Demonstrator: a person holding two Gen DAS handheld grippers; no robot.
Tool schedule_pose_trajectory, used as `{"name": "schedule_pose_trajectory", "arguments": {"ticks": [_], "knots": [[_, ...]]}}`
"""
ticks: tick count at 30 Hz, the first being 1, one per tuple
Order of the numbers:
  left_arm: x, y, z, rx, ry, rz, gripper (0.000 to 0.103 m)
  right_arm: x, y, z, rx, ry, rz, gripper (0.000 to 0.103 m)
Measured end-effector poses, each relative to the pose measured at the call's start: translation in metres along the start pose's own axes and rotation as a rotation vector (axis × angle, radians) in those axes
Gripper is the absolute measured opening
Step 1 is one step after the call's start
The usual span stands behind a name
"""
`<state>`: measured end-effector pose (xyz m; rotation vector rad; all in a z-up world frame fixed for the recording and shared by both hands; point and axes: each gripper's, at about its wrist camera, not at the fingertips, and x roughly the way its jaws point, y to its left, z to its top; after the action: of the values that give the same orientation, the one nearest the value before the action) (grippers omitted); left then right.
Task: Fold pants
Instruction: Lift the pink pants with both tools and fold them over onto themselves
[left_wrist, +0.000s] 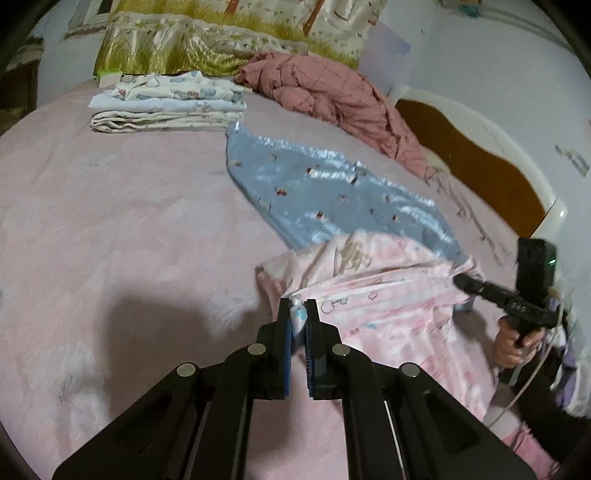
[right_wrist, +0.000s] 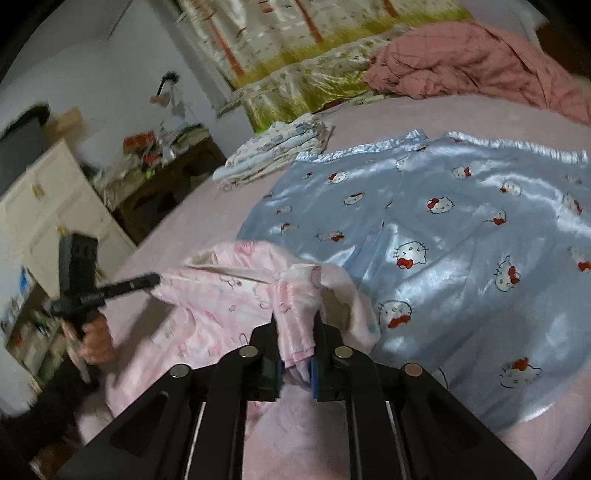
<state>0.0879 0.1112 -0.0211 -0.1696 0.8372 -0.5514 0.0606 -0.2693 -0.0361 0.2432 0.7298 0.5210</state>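
Both grippers are on the pink pants (left_wrist: 388, 295), which sit bunched on the pink bed cover (left_wrist: 110, 221) at the lower right of the left wrist view and the lower centre-left of the right wrist view.

In the left wrist view, the left gripper (left_wrist: 298, 314) has its fingers clamped on a thin pinch of the pink fabric, right at the tips, lower centre of the frame. Over at the right edge, the right gripper (left_wrist: 465, 282) pokes into the far end of the same cloth, a person's hand (left_wrist: 513, 345) wrapped around its handle. From this angle its fingers are too blurred to read.

The right wrist view settles it: the right gripper (right_wrist: 297, 332) has its fingers closed on a thick fold of the pink hem, which hangs down between them. At the left of that frame the left gripper (right_wrist: 147, 280) reaches the cloth's other end, held by the other hand (right_wrist: 94, 339).

The blue satin pants (right_wrist: 443, 221) with cat faces lie spread flat beyond the pink pair, whose edge overlaps them; the print shows clearly only in the right wrist view. A stack of folded clothes (left_wrist: 166, 107) sits upper left in the left view, a rumpled rose quilt (left_wrist: 332, 96) beside it. Only the right view shows the white cabinet (right_wrist: 55, 206) at the left; only the left view shows the brown headboard (left_wrist: 480, 158).
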Motion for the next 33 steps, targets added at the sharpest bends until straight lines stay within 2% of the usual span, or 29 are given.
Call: {"name": "schedule_pose_trajectory", "arguments": {"ticks": [2,4,5,7,8,10,11,12,13,14,15,17,21,24,26,28,29,31,32,33], "knots": [[0.003,-0.001,-0.006,0.013,0.025,0.008,0.006,-0.002,0.007,-0.005,-0.05,-0.001,-0.02,0.015],[0.003,-0.003,-0.011,0.035,0.032,0.019,0.007,-0.006,0.013,-0.008,-0.086,-0.006,-0.042,0.016],[0.002,-0.005,-0.013,0.045,0.03,0.026,0.009,-0.009,0.015,-0.01,-0.106,-0.012,-0.046,0.02],[0.0,-0.007,-0.014,0.051,0.021,0.022,0.022,-0.015,0.018,-0.008,-0.124,-0.031,-0.06,0.044],[-0.001,-0.007,-0.012,0.042,0.012,0.024,0.024,-0.018,0.018,-0.006,-0.124,-0.049,-0.064,0.063],[0.0,-0.008,-0.007,0.018,0.0,0.018,0.025,-0.023,0.018,0.001,-0.106,-0.105,-0.075,0.063],[0.001,-0.008,-0.005,0.006,0.002,0.008,0.025,-0.024,0.017,0.005,-0.096,-0.107,-0.072,0.057],[0.002,-0.008,-0.004,0.0,0.006,-0.001,0.025,-0.024,0.016,0.007,-0.081,-0.105,-0.054,0.042],[0.003,-0.011,-0.004,0.008,0.013,0.002,0.023,-0.023,0.016,0.008,-0.073,-0.097,-0.024,0.035],[0.003,-0.013,-0.006,0.023,0.017,0.01,0.019,-0.022,0.016,0.007,-0.075,-0.075,0.0,0.026],[0.003,-0.016,-0.008,0.043,0.025,0.018,0.007,-0.021,0.018,0.006,-0.086,-0.06,-0.001,0.018],[0.0,-0.019,-0.017,0.071,0.05,0.009,0.007,-0.019,0.023,-0.003,-0.142,-0.026,-0.016,0.012],[-0.007,-0.021,-0.034,0.102,0.096,0.026,0.007,-0.023,0.032,-0.029,-0.244,0.064,0.025,0.012],[-0.013,-0.02,-0.041,0.106,0.1,0.05,0.007,-0.027,0.04,-0.042,-0.32,0.11,-0.019,0.012],[-0.018,-0.02,-0.039,0.097,0.077,0.052,0.012,-0.03,0.04,-0.042,-0.315,0.106,-0.033,0.012],[-0.022,-0.022,-0.033,0.087,0.042,0.048,0.021,-0.035,0.039,-0.036,-0.276,0.082,-0.025,0.013],[-0.022,-0.024,-0.029,0.085,0.021,0.058,0.022,-0.037,0.037,-0.03,-0.243,0.053,-0.029,0.015],[-0.02,-0.027,-0.021,0.082,-0.009,0.077,0.029,-0.038,0.037,-0.021,-0.196,0.01,-0.051,0.029],[-0.017,-0.029,-0.016,0.075,-0.022,0.094,0.032,-0.038,0.036,-0.015,-0.165,-0.016,-0.073,0.043],[-0.014,-0.029,-0.013,0.068,-0.028,0.109,0.04,-0.038,0.035,-0.011,-0.142,-0.037,-0.084,0.049]]}}
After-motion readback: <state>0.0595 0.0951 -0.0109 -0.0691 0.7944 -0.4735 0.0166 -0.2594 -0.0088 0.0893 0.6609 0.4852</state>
